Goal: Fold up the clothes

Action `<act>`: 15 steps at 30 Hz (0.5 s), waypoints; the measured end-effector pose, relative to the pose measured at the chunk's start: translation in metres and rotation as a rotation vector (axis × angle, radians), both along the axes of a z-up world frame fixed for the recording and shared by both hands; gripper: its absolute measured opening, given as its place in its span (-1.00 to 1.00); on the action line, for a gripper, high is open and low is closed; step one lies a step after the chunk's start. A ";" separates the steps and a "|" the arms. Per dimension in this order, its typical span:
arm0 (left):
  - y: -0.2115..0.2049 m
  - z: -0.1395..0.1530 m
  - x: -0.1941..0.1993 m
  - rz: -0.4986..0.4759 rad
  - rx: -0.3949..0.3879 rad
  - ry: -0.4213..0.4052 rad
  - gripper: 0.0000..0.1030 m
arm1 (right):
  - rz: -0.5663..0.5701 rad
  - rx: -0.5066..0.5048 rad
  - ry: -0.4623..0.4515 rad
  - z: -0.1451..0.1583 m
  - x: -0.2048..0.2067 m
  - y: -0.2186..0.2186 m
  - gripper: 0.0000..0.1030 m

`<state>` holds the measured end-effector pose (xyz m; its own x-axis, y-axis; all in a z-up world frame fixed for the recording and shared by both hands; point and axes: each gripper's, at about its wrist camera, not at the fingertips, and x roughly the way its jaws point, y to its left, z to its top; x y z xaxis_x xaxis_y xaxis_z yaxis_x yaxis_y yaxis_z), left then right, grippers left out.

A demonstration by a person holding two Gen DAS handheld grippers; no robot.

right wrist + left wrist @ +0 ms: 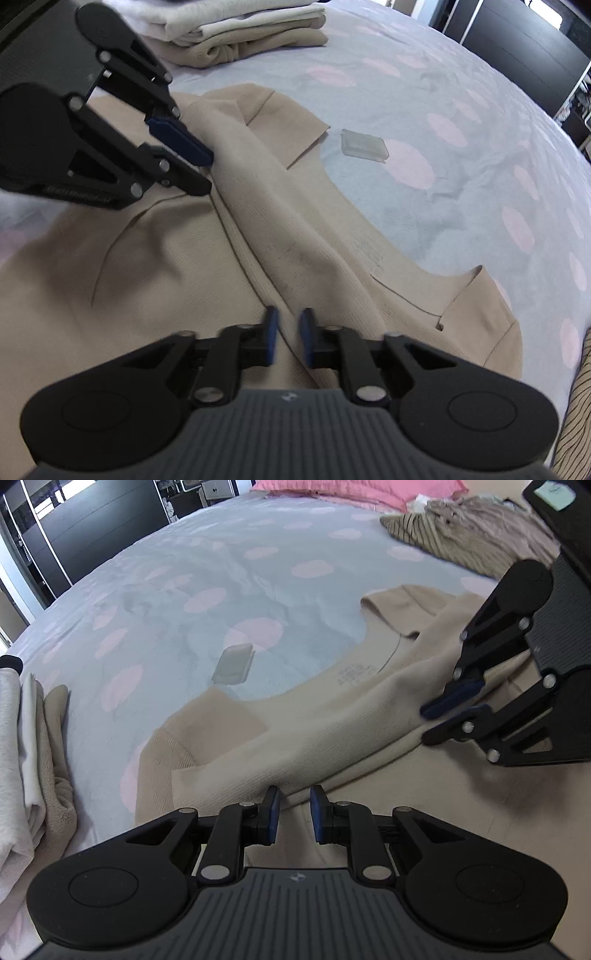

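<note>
The left gripper (294, 814) has its fingers narrowly apart over the edge of a folded ridge on the beige garment (332, 709), while the right gripper (288, 338) looks nearly shut over the same ridge; whether either pinches cloth is hard to tell. The garment lies on a grey bedspread (207, 554) with pink spots, with folded clothes (240, 33) at one side, a dark wardrobe (92, 520) beyond and a small pale object (233, 663) that is unclear.

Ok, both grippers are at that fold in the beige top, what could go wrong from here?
The left gripper and right gripper reach only the narrow ridge of the beige top, so fabric may slip out. The small clear box lies beside the neckline and could get dragged or covered.
</note>
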<state>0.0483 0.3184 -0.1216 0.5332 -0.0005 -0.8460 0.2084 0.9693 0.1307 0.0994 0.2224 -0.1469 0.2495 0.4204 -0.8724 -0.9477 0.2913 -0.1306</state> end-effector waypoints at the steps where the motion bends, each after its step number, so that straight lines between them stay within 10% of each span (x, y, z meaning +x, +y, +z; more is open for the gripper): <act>1: -0.003 0.002 -0.003 -0.031 -0.009 -0.009 -0.69 | -0.007 0.011 0.022 0.004 0.003 -0.001 -0.97; 15: -0.070 -0.033 -0.034 -0.288 0.427 -0.132 -0.51 | -0.067 0.144 0.275 0.033 0.019 -0.032 -0.97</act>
